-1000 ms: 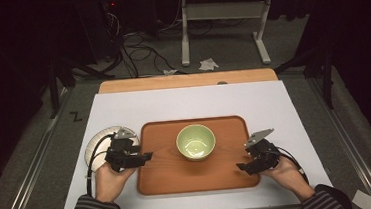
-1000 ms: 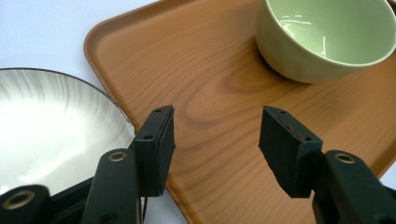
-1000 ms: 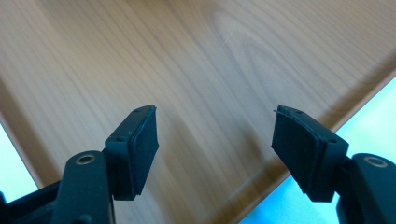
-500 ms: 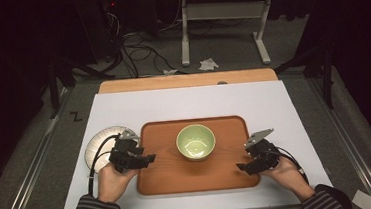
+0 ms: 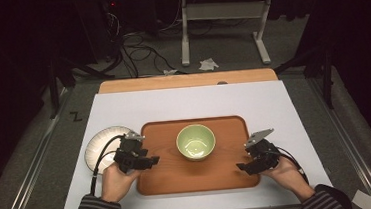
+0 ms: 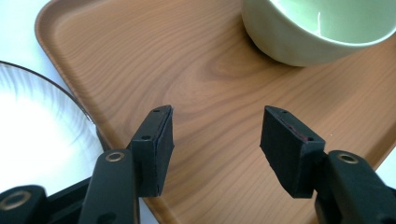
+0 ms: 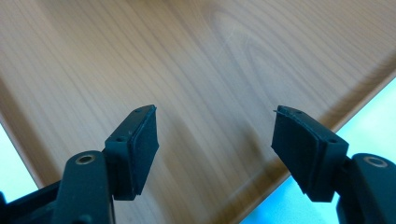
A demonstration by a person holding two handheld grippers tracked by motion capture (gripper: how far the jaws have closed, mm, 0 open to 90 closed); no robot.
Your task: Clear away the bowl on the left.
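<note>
**A:** So where's everything sitting around the tray [image 5: 169,178]?

**B:** The green bowl [image 5: 195,142] stands a bit past the tray's middle, toward the far side. The left gripper [image 5: 150,161] hangs over the tray's left edge, jaws spread with nothing between them, and the bowl is off to its right and a little farther away, near but not touching. The right gripper [image 5: 242,167] is over the tray's near right corner, jaws also wide apart and empty (just bare wood under them). The bowl is up and to the left of it, clearly apart.

**A:** Anything else close by?

**B:** A white plate [image 5: 96,147] lies on the table [image 5: 183,102] just off the tray's left edge, partly under the left gripper's body and its cable. Between either gripper and the bowl there's only open tray surface, nothing blocking.

**A:** Do the close-up cameras add anything?

**B:** Yeah. The left gripper view shows its pads [image 6: 159,144] hovering above the wood grain with the bowl [image 6: 308,32] at the top right, and the plate [image 6: 42,126] pushing in at the left, its rim right at the tray [image 6: 140,60] edge; I can't tell if they touch. The right gripper view shows its pads [image 7: 140,144] over the tray [image 7: 154,60] corner with table showing on both sides. The high view adds both hands, the striped sleeves and the floor with cables past the table.
</note>
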